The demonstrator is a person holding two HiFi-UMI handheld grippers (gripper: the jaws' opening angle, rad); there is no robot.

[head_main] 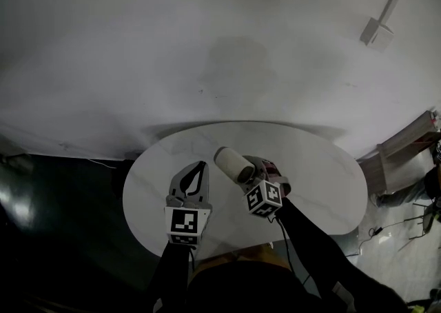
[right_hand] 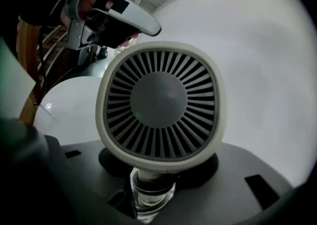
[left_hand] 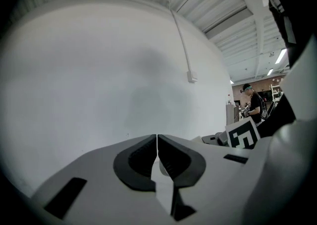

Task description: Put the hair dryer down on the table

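White round table (head_main: pixel 324 167) before a plain white wall (head_main: pixel 138 43), dark floor (head_main: pixel 62 222) off to the left. Over the table's middle, hair dryer (right_hand: pixel 161 102), clamped by its handle in the right gripper (right_hand: pixel 158 169), jaws partly apart and pressed against that handle. Rounded rear grille filling the right gripper view, pale barrel tilted up toward the far left in the head view. Just beside it on the left, left gripper (left_hand: pixel 157 150), jaws together at the tips, nothing between them. Lower handle lost inside the right gripper's body; gap between dryer and tabletop not readable. Near rim of the table close beneath both grippers, partly covered by dark sleeves (head_main: pixel 310 236). Bare marble open to the right and toward the far rim.
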